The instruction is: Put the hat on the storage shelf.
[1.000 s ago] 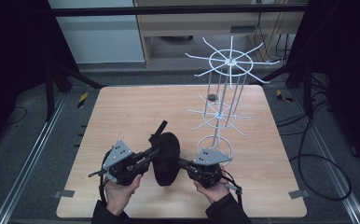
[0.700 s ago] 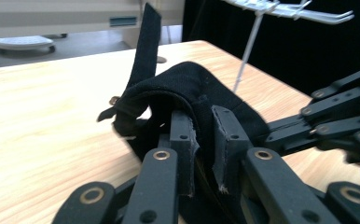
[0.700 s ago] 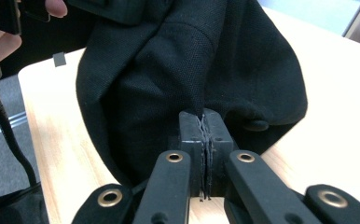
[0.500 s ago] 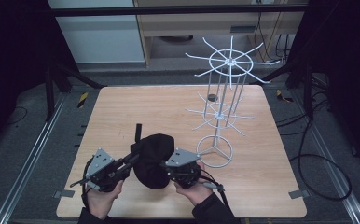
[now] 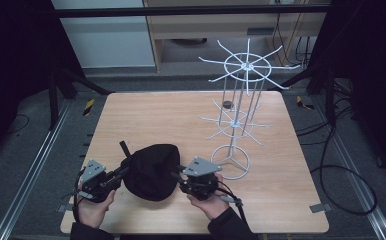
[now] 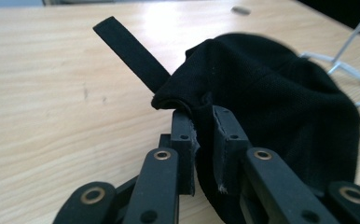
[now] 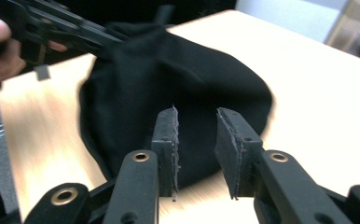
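Wood table [image 5: 146,115]: L gripper [image 6: 201,135] clamped on black cap [image 5: 151,170], R gripper [image 7: 197,149] jaws just opened, off cap.

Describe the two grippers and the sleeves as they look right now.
Both the left gripper and the right gripper are black linkage frames with brass-coloured pivot rivets and flat black pads with frayed edges. Each carries a grey three-cornered plate on top and trails a black cable. The sleeves are dark.

High view overlooks the table [image 5: 131,115]; both tool cameras closely share the cap [image 6: 271,93].
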`<action>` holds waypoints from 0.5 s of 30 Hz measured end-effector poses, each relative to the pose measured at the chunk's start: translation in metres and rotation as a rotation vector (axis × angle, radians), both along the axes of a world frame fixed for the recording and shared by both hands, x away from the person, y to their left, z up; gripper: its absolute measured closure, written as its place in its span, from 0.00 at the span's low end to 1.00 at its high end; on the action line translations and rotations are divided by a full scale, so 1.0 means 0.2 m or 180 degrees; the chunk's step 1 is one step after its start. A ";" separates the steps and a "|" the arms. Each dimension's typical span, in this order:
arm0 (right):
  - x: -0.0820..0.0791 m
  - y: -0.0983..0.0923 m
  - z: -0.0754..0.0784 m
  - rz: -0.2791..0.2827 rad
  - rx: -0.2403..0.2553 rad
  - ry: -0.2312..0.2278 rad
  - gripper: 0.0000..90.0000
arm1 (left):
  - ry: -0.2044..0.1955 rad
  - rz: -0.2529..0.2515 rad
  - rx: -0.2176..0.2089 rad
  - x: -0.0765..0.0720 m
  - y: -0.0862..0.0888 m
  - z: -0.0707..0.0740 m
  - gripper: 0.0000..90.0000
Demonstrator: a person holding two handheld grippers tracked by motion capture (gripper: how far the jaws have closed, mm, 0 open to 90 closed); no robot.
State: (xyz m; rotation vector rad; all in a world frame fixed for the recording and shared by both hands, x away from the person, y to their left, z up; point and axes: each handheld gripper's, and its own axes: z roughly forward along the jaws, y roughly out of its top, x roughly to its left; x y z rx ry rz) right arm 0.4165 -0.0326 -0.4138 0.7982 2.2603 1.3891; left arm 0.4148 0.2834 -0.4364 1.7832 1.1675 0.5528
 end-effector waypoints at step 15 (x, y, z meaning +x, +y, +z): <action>-0.02 -0.43 -0.19 -0.0568 -0.0036 0.0195 0.57 | 0.0456 0.0205 0.0361 0.09 0.09 -0.16 0.85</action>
